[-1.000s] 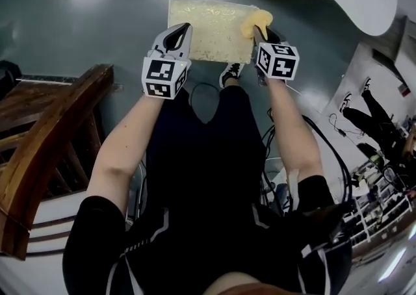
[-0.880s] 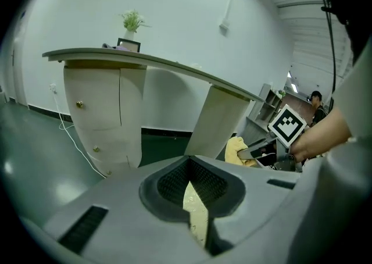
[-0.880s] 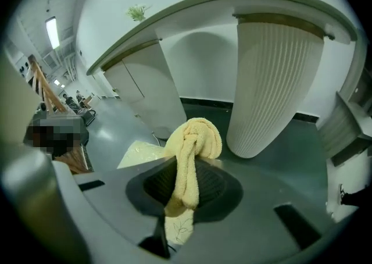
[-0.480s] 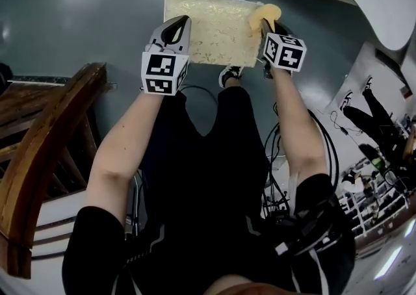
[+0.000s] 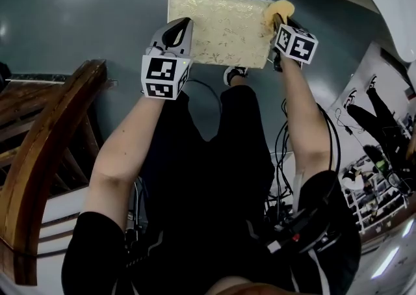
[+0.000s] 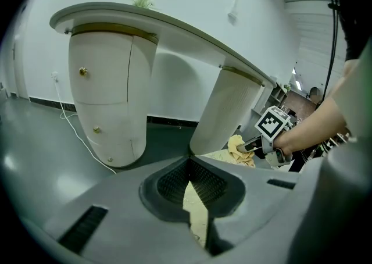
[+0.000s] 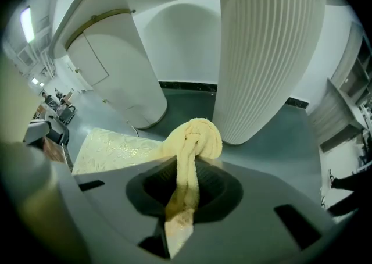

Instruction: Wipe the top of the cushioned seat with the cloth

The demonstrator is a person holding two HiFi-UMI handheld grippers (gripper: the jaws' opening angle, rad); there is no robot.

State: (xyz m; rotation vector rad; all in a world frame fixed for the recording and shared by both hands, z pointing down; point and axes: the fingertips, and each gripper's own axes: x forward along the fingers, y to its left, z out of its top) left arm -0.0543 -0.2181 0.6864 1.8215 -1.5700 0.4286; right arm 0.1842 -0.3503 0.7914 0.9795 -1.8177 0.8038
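We note a grey floor [image 5: 78,27] carrying the cushioned seat [image 5: 218,27], a low cream rectangle with a pale gold pattern, directly ahead of the person's shoe [image 5: 233,76]. Its long axis runs left to right across the head view, with the short ends at the sides. Beyond it stands white furniture: a cabinet pedestal [image 6: 107,100] with small knobs and a ribbed pedestal [image 7: 267,47], both under a curved worktop [image 6: 163,24]. The ribbed pedestal stands close behind the seat's right end. A wooden chair [image 5: 45,151] stands to the person's left, well apart from the seat, and loose cables [image 5: 286,144] lie on the floor by the right leg. The right gripper [image 5: 281,24] has its jaws clamped on the yellow cloth [image 7: 195,141], which bunches into a knot-like wad ahead of the jaws at the seat's far right corner; we cannot confirm contact with the fabric. The left gripper [image 6: 189,161] has its jaws together with nothing between them and is held over the seat's left end.
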